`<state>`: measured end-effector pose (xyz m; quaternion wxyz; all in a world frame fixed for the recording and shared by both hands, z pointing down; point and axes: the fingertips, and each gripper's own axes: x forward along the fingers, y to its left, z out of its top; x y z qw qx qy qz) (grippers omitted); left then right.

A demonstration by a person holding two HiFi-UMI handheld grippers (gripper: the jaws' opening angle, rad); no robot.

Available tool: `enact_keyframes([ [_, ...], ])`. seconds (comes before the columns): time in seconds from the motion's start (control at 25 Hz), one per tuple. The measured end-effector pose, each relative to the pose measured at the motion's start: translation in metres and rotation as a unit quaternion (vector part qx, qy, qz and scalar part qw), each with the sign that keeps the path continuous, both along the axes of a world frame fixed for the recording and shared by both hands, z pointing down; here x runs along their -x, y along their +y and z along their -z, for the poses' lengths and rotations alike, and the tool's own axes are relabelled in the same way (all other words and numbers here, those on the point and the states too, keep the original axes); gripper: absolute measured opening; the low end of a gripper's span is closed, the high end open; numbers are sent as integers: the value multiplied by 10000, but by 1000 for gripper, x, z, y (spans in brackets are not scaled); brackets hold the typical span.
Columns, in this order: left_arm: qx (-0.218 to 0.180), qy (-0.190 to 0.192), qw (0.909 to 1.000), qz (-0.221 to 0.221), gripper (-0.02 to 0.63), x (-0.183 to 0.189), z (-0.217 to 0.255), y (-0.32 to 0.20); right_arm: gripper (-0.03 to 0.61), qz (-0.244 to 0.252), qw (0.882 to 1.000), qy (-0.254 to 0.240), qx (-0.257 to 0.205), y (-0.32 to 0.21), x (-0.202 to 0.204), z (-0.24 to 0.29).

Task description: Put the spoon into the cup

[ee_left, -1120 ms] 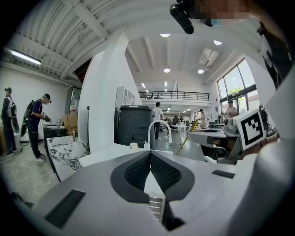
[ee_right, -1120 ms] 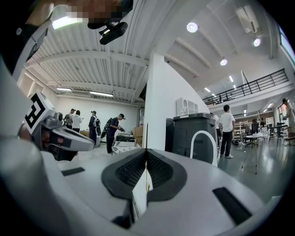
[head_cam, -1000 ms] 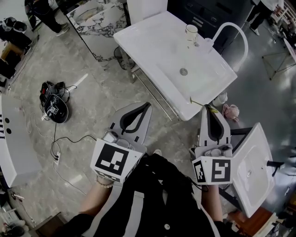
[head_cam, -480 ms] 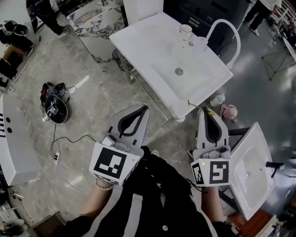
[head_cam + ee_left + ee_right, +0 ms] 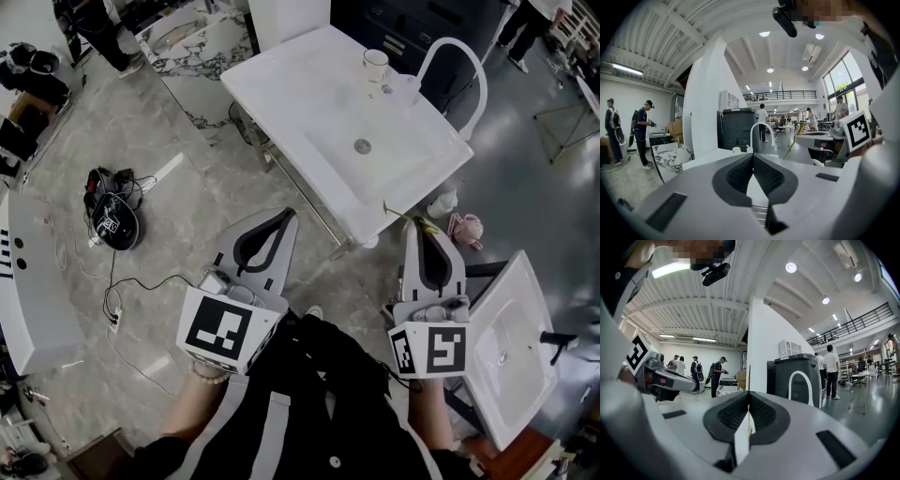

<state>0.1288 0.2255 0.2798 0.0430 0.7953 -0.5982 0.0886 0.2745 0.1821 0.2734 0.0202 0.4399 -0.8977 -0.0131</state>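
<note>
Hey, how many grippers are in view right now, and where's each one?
2. The left gripper is shut and empty, over the floor short of the white sink table. The right gripper, by the table's near corner, is shut on the spoon.

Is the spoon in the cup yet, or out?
Out. The right tongs are shut on the spoon, by the near edge of the sink; the cup stands at its far end, apart from the spoon.

You stand on a grey marbled floor; a white bench sits ahead, with a dark cabinet behind and round ceiling lights overhead.
</note>
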Motion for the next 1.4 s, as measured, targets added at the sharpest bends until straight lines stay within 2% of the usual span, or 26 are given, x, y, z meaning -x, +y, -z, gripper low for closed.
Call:
enact_keyframes([
  [0.16, 71, 102, 9999, -84, 0, 2, -2, -8, 8, -107, 9999, -10, 10, -6, 2, -3],
  [0.32, 9, 45, 9999, -163, 0, 18, -4, -18, 8, -218, 9998, -11, -14, -13, 14, -4],
  [0.8, 11, 222, 9974, -689, 0, 75, 1, -61, 8, -605, 9981, 107, -26, -37, 81, 5],
  [1.4, -4, 223, 9917, -1269, 0, 167, 10, -95, 8, -1213, 9925, 105, -79, -59, 170, 17],
])
